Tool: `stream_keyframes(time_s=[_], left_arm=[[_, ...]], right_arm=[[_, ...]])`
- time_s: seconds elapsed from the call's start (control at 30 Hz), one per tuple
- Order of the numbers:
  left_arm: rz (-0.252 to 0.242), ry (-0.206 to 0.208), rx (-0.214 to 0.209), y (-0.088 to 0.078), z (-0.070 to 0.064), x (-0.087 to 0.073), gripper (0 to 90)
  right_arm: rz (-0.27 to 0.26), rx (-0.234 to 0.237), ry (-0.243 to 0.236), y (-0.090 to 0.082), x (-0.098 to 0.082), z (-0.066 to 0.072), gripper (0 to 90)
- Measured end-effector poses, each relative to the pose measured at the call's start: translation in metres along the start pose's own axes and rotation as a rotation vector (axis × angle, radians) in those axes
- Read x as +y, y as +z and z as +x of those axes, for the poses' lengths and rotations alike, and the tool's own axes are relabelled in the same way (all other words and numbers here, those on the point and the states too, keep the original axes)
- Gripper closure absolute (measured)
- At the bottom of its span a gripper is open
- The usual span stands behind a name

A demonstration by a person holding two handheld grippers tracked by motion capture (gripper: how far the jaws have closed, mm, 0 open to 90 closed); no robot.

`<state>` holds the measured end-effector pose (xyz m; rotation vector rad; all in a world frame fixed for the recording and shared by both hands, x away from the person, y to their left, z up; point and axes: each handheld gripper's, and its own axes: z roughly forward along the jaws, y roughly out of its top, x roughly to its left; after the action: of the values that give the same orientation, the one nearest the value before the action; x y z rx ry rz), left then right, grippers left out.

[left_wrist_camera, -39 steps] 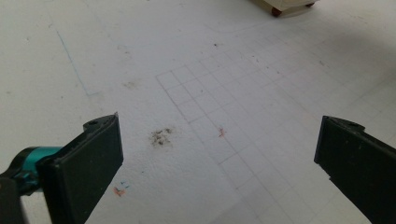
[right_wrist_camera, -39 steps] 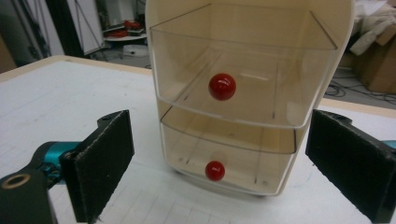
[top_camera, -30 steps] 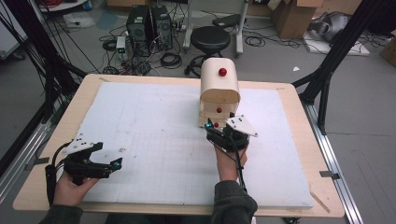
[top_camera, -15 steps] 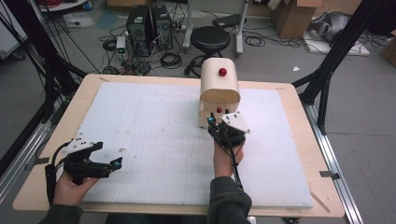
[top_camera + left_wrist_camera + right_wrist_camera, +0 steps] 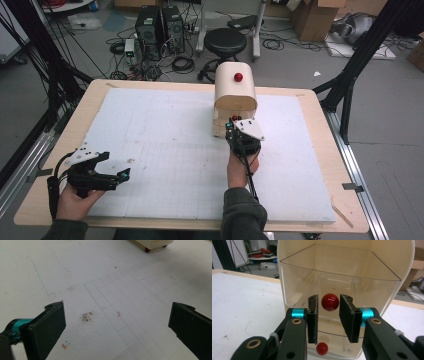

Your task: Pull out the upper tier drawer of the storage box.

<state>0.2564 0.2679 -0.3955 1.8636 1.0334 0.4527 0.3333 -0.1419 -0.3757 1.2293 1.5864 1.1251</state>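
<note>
Drawer knob (image 5: 330, 302), upper red ball on the clear drawer front (image 5: 312, 282) of the cream cabinet (image 5: 235, 95), which stands at the far middle of the table (image 5: 310, 107). Judged hard, smooth, round, so likely slippery; best taken across its widest part, pads square. My right gripper (image 5: 329, 312) has just been closing: jaws narrow, flanking the knob, slight gaps visible, not yet pressing. A lower knob (image 5: 322, 348) sits beneath. Left gripper (image 5: 117, 320) gapes wide over the bare white sheet.
</note>
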Motion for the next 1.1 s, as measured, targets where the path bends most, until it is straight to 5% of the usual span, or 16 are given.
stream_keyframes(time_s=[1.1], left_arm=[[-0.013,-0.004,0.002,-0.0033,0.0003,0.0003,1.7]], right_arm=[[0.018,0.023,0.015,-0.0019,0.0009,-0.0048,72.5]])
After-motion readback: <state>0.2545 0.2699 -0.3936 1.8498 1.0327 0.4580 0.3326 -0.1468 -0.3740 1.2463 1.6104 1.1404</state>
